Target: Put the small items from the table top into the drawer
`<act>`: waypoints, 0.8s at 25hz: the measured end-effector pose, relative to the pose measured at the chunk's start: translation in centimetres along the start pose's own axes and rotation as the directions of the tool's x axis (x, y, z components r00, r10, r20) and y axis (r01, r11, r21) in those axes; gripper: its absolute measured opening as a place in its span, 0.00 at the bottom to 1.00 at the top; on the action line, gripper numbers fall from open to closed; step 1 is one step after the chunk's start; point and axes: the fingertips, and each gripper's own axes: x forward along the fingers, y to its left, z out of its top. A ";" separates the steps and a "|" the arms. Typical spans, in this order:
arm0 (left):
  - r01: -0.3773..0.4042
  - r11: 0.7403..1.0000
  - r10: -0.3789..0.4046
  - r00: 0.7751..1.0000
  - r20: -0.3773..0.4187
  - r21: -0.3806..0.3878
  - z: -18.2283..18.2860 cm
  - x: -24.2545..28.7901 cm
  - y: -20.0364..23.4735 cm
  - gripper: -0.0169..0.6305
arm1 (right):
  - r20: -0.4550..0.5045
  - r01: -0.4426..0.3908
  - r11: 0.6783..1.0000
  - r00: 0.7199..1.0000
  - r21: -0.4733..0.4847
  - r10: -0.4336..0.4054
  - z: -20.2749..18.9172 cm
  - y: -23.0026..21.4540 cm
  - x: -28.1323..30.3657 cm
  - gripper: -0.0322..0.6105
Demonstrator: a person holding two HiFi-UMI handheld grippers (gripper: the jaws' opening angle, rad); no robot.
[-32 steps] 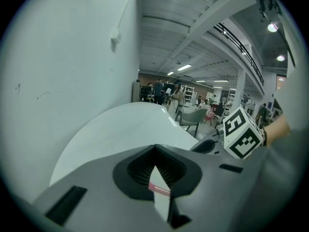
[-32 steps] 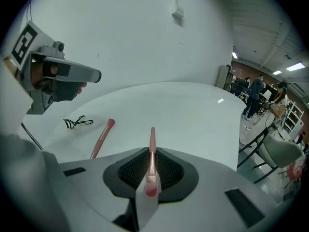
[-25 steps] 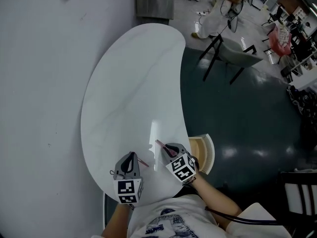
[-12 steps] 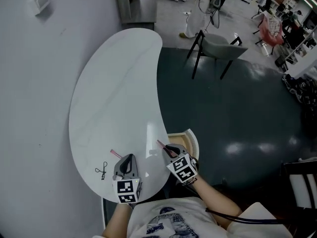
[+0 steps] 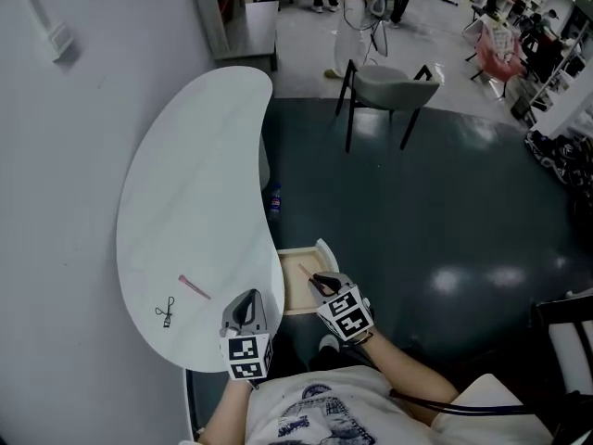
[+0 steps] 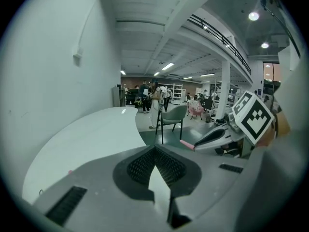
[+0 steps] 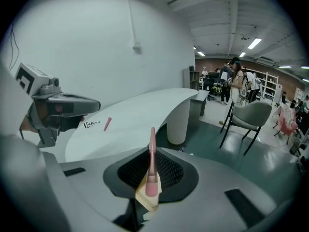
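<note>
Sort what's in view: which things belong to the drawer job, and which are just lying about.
Job:
- pink stick held in the right tongs
- second pink stick and black clip on the table
- open drawer
- left tongs, shut, empty

Lying about:
- grey chair
- bottle on the floor

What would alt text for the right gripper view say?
The right gripper pinches a thin pink stick that juts forward from its jaws. Beyond lies a curved white table bearing a second pink stick and a small black wiry item; the left gripper shows at left.
</note>
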 end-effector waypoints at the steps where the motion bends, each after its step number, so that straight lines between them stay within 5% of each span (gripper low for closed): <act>1: -0.003 1.000 0.003 1.000 0.003 0.003 -0.1 0.0 -0.8 0.06 | 0.004 -0.002 1.000 1.000 0.007 0.002 -0.4 -0.4 -0.6 0.15; 9: -0.004 1.000 0.004 1.000 -0.003 0.012 -0.6 0.4 -5.6 0.06 | 0.021 0.012 0.997 1.000 0.080 -0.014 -3.3 -2.6 -3.9 0.15; 20: 0.073 0.995 -0.069 0.996 -0.054 0.071 -0.7 3.7 -5.7 0.06 | 0.008 0.091 0.950 0.995 0.300 -0.098 -4.6 -2.7 -1.6 0.15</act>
